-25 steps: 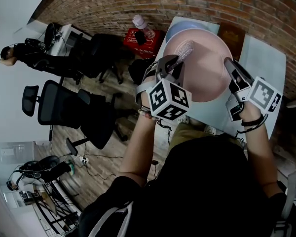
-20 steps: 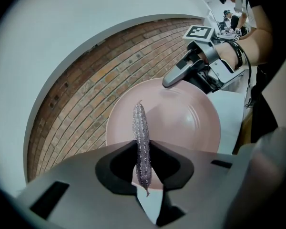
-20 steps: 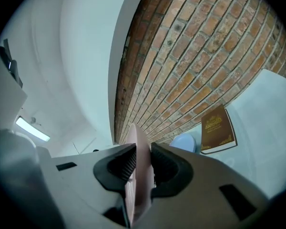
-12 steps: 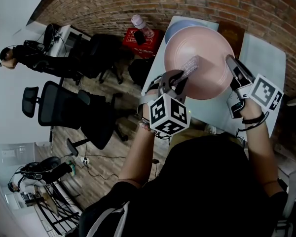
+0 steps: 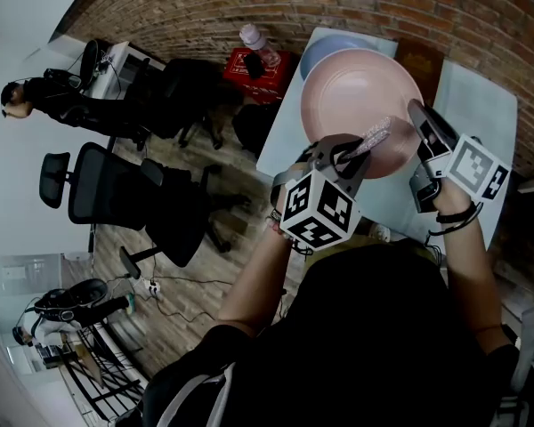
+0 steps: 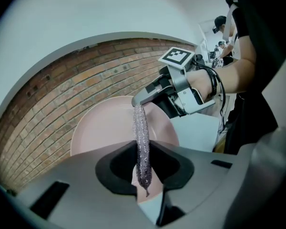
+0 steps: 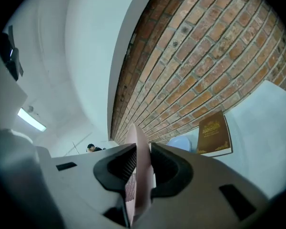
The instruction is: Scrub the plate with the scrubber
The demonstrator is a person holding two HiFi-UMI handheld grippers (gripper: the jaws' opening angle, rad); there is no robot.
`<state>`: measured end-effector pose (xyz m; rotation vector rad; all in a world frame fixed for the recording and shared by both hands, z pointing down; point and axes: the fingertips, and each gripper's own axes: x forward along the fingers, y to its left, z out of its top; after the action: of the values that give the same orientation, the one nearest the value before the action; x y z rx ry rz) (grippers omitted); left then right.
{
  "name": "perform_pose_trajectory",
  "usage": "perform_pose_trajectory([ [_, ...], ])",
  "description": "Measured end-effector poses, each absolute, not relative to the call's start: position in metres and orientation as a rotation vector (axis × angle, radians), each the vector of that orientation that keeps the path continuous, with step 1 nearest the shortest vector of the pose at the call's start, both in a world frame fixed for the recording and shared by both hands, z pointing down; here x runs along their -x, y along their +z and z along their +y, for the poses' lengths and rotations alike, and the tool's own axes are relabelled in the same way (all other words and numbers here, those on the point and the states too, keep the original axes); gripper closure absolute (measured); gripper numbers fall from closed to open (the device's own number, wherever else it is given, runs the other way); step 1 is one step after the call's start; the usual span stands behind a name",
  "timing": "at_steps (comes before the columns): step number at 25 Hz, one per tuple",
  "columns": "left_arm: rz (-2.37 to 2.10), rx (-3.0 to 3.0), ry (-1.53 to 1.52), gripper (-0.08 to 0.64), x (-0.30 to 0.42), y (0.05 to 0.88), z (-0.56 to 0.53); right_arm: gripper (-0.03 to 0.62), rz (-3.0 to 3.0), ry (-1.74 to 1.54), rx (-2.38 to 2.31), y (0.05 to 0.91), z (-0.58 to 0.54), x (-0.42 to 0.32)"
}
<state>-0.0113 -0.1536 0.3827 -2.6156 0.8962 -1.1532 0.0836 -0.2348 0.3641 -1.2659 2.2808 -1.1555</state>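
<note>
Pink plate (image 5: pixel 356 96) standing tilted, right gripper (image 5: pixel 418 114) clamping its rim; left gripper (image 5: pixel 352 153) pinching silvery scrubber (image 5: pixel 376 137), tip lying over plate's edge.

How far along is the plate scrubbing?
Done: both pickups. The right gripper is clamped on the rim of the pink plate, holding it up; the left gripper grips the sparkly scrubber. In hand: the scrubber lies against the plate's face near the right gripper. Left: I cannot tell how much; no dirt shows.
</note>
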Motion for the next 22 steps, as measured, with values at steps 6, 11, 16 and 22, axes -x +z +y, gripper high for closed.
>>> perform_pose_trajectory([
  [6,0.94,2.646,-1.088,0.477,0.008,0.373,-0.165,0.495,2.366,-1.055,1.338,0.366,-0.235,-0.085],
  [11,1.007,2.651,-1.018,0.476,0.013,0.354,-0.176,0.495,2.416,-0.976,1.422,0.368,-0.235,-0.092],
  [16,1.075,2.628,-0.949,0.476,0.017,0.332,-0.186,0.497,2.416,-0.976,1.445,0.373,-0.235,-0.097],
  [22,1.117,2.62,-0.899,0.476,0.014,0.327,-0.191,0.5,2.495,-0.874,1.523,0.377,-0.233,-0.099],
])
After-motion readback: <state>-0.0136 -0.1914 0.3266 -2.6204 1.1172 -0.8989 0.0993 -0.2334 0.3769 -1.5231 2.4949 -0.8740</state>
